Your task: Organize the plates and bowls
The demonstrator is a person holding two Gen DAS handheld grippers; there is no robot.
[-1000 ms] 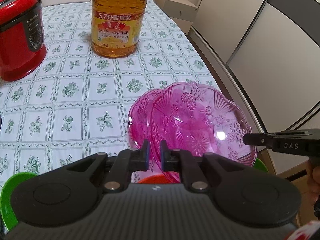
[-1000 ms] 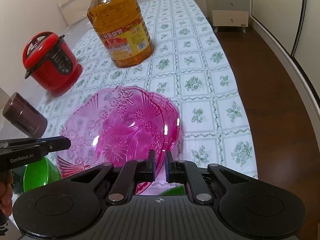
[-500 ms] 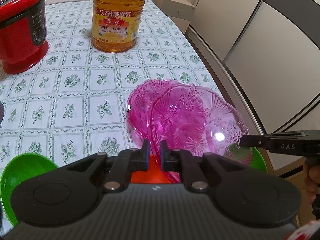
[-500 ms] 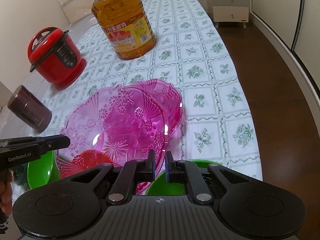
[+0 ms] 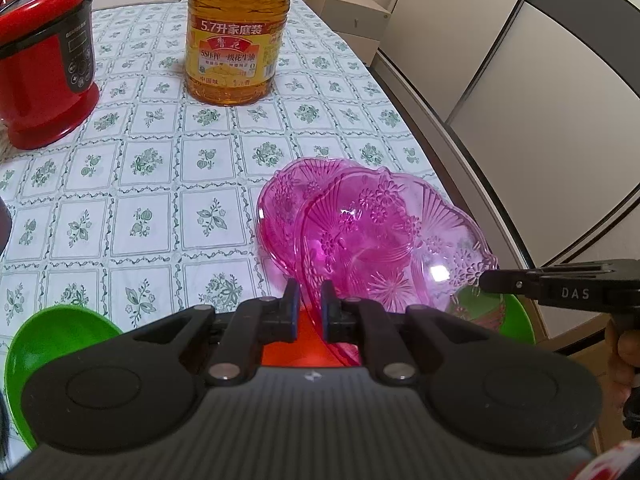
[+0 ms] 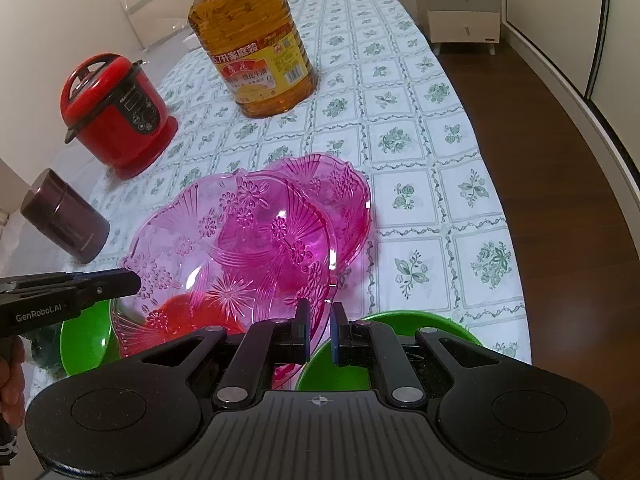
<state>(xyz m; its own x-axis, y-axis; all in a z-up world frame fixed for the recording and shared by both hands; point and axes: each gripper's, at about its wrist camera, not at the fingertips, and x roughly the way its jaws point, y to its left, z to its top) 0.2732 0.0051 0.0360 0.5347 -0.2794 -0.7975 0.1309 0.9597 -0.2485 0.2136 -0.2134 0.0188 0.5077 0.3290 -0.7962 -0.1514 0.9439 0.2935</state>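
A large pink glass plate (image 5: 392,244) (image 6: 240,248) is held above the table by both grippers. My left gripper (image 5: 307,312) is shut on its near left rim. My right gripper (image 6: 319,328) is shut on its opposite rim. A second pink plate (image 5: 286,200) (image 6: 340,196) lies on the tablecloth, partly under the held one. A red dish (image 5: 298,346) (image 6: 182,312) shows beneath the held plate. A green bowl (image 5: 52,344) (image 6: 86,336) sits at the near left, another green bowl (image 5: 516,318) (image 6: 384,328) at the near right.
A big oil bottle (image 5: 236,32) (image 6: 256,44) and a red rice cooker (image 5: 40,68) (image 6: 116,108) stand farther back on the table (image 5: 140,160). A brown canister (image 6: 64,216) stands at the left. The table's right edge (image 6: 516,240) drops to wooden floor.
Both grippers have drawn back toward the near table edge with the large pink plate; the red dish and both green bowls have come into view under it.
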